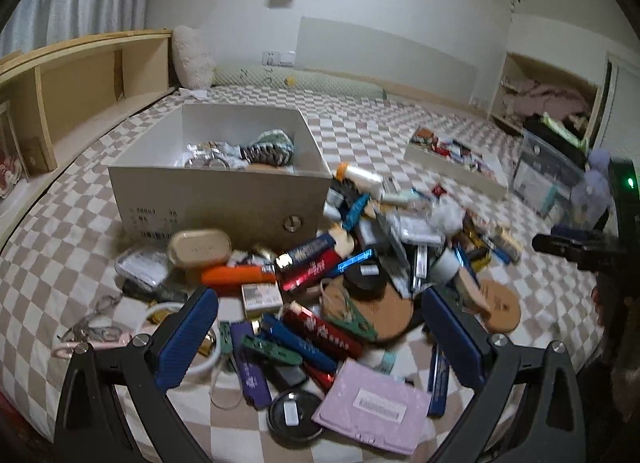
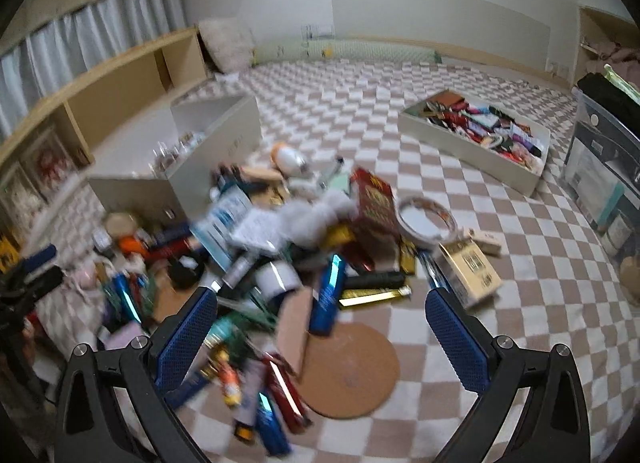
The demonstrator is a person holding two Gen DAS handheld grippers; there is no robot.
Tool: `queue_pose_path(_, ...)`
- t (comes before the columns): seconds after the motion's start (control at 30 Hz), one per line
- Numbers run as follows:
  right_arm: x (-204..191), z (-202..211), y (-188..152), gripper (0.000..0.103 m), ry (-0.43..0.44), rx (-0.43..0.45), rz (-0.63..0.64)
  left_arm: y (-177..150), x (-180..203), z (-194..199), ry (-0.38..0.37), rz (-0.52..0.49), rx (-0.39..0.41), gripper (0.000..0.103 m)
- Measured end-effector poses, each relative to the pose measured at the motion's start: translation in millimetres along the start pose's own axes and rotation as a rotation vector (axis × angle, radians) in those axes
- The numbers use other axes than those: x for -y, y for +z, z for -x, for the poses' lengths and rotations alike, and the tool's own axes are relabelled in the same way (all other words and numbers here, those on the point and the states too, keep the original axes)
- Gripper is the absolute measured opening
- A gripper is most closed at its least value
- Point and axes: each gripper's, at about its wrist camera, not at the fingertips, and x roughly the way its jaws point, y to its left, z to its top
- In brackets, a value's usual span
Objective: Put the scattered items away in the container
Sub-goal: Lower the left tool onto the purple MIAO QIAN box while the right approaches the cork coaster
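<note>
- The white box [image 1: 218,199] sits on the checked bed cover [image 1: 68,263], at the far left edge of the mess. It already has a few things at the bottom, and there is lots of room left.
- The big pile of small things [image 1: 340,263] lies right in front of the box and spreads out to its right. Some bits touch the box wall.
- In the pile I can see an orange tube [image 1: 236,275], a tan oval case [image 1: 200,249], a red pack [image 1: 322,333], a pink packet [image 1: 372,403] and a round cork mat [image 2: 352,371].
- The left gripper [image 1: 320,327] hangs over the near part of the pile. Its blue tongs are wide apart and hold nothing.
- The right gripper [image 2: 320,327] hangs over the right side of the pile, above the cork mat. Its tongs are wide too, and empty.
- The right view is smeared (the camera seems to be moving), so I can't name many things there for sure.
- Off to the right, well apart from the pile, a flat white tray [image 2: 476,143] is full of other bits.
- I think this is the picking step: a new thing must be chosen.
- Next, one gripper should drop onto a single easy thing, like the red pack between the left tongs, pinch it, then carry it over the box and let go.
</note>
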Motion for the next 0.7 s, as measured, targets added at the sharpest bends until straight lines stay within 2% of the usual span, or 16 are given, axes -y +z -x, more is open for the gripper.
queue_pose_path(0.13,15,-13,-10,0.103,-0.027,-0.068,-0.02,-18,8,-7,-0.01,-0.038,-0.037,0.102)
queue_pose_path(0.23,26,-22,-17,0.103,-0.008,-0.122,-0.058,-29,14,-13,-0.012,-0.072,-0.062,0.102)
queue_pose_path(0.5,42,-38,-32,0.103,-0.015,-0.188,-0.117,-54,27,-26,-0.049,-0.117,-0.139,0.102)
queue_pose_path(0.7,51,-51,-38,0.103,-0.05,-0.243,-0.144,-62,37,-33,-0.058,-0.164,-0.157,0.102)
